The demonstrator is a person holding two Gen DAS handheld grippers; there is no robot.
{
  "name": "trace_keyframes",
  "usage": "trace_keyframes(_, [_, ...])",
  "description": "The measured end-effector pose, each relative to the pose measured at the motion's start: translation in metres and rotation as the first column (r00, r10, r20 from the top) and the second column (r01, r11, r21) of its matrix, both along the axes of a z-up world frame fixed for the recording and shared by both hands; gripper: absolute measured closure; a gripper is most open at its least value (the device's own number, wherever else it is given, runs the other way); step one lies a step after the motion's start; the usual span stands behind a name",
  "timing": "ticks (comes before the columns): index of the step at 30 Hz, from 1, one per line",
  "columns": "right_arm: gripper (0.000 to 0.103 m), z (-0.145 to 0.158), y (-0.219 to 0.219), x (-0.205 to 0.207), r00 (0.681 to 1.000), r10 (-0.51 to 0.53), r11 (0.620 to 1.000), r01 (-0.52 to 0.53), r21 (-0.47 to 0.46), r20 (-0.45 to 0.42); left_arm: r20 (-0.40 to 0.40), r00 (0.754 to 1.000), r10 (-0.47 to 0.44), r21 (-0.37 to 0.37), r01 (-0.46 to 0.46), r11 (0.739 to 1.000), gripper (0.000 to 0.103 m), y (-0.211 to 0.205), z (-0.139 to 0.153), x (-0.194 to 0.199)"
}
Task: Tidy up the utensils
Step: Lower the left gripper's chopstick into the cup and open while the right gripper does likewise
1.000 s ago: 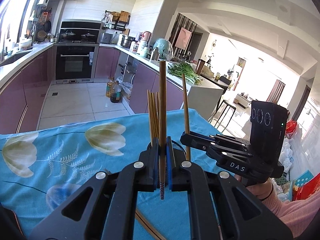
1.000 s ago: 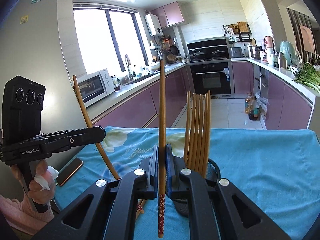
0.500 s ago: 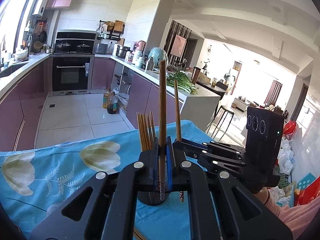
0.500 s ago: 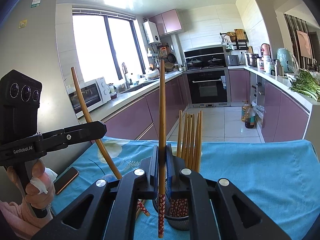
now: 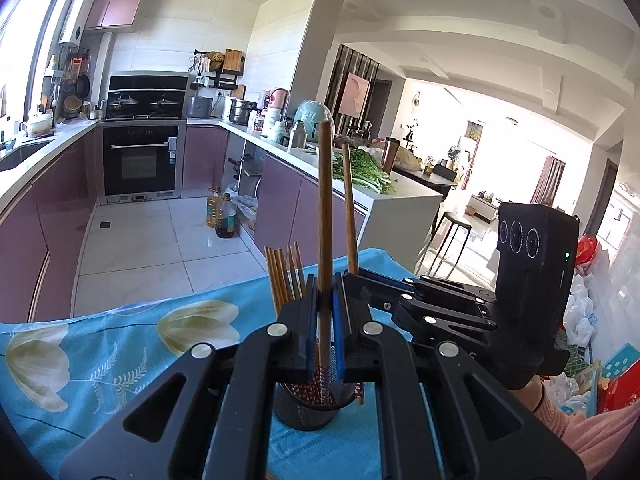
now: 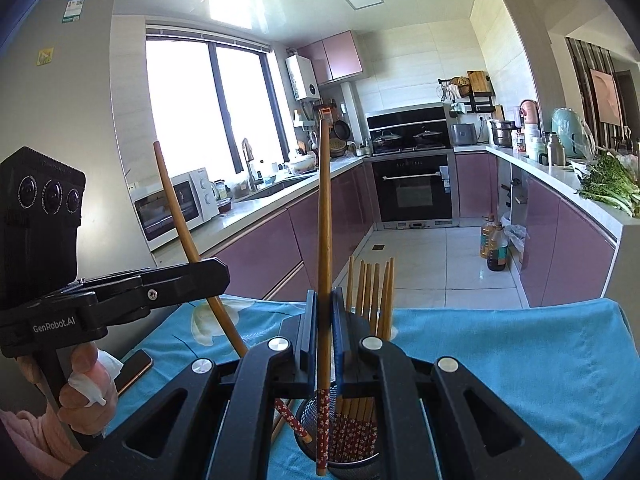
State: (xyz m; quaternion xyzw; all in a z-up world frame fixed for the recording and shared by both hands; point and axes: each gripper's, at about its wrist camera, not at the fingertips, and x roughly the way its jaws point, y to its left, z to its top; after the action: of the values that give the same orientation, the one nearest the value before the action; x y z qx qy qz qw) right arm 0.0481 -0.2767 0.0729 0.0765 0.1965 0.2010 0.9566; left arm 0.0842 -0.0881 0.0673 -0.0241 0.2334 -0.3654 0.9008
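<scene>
My left gripper (image 5: pixel 324 312) is shut on a wooden chopstick (image 5: pixel 325 216) held upright, its patterned red end down inside the black mesh holder (image 5: pixel 308 412). My right gripper (image 6: pixel 323 320) is shut on another upright chopstick (image 6: pixel 324 220), its red end at the rim of the mesh holder (image 6: pixel 352 468). Several chopsticks (image 6: pixel 370 292) stand in the holder; they also show in the left wrist view (image 5: pixel 284 276). The right gripper (image 5: pixel 352 280) sits just right of the holder in the left view. The left gripper (image 6: pixel 208 276) shows at left, its chopstick tilted.
The holder stands on a table with a blue flowered cloth (image 5: pixel 100 352). A phone (image 6: pixel 134 364) lies on the cloth near the left hand. A loose chopstick (image 6: pixel 280 424) lies on the cloth beside the holder. Kitchen counters and an oven lie beyond.
Both grippers have come in over the holder and lowered. The red ends of both held chopsticks, above the cloth a second ago, now reach into or at the holder.
</scene>
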Motion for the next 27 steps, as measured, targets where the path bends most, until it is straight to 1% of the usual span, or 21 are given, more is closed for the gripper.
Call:
trace_keyframes(8, [0.097, -0.001, 0.002, 0.006, 1.000, -0.015, 1.000, 0.015, 0.009, 0.009, -0.002, 1.000, 0.002, 0.025, -0.002, 1.000, 0.096, -0.012, -0.004, 0.005])
trace_keyframes(15, [0.097, -0.008, 0.003, 0.016, 0.999, -0.036, 0.999, 0.036, 0.012, -0.014, -0.015, 1.000, 0.010, 0.042, -0.010, 0.999, 0.096, -0.017, -0.007, 0.011])
trace_keyframes(27, [0.097, -0.017, 0.008, 0.019, 0.998, -0.053, 0.999, 0.053, -0.007, -0.042, -0.039, 0.999, 0.010, 0.073, -0.007, 0.997, 0.096, -0.025, -0.017, 0.014])
